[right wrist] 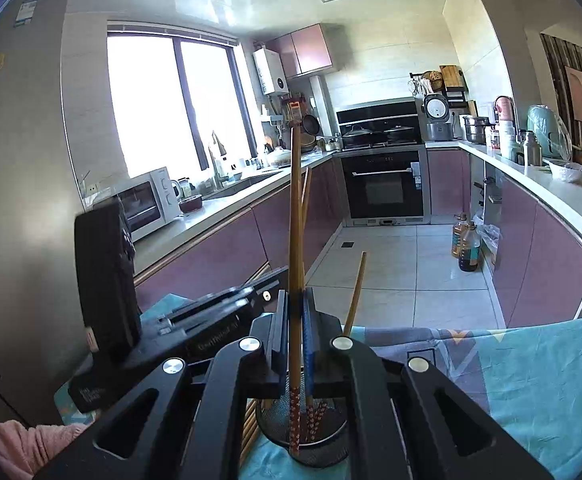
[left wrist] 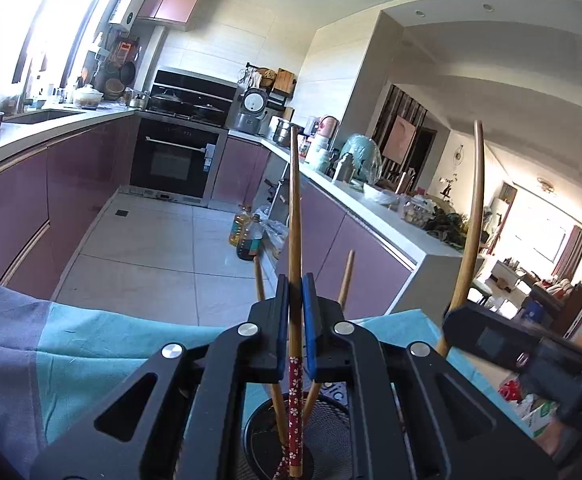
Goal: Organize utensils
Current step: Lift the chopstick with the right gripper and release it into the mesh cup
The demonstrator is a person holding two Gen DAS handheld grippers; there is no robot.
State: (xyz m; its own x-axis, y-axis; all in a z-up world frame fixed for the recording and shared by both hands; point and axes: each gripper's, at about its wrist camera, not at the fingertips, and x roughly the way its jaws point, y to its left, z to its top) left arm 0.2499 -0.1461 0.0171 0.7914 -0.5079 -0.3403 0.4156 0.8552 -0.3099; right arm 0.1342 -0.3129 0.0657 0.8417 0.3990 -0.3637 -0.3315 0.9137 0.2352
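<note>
At lower centre, each gripper — left gripper (left wrist: 294, 312), right gripper (right wrist: 296, 320) — clamps an upright chopstick (left wrist: 294, 216) directly above the mesh holder (left wrist: 331, 432); lower straight down.

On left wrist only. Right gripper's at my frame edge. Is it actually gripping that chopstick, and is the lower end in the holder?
Observer: Yes. The right gripper has its jaws shut on the chopstick. Its red floral end overlaps the near rim of the black mesh holder; I can't tell if it's inside.
Operator: Anything loose outside the holder?
Observer: A bundle of plain wooden chopsticks lies on the cloth, just left of the holder.
Operator: Person in shot?
Observer: Only a pink sleeve, bottom left.
</note>
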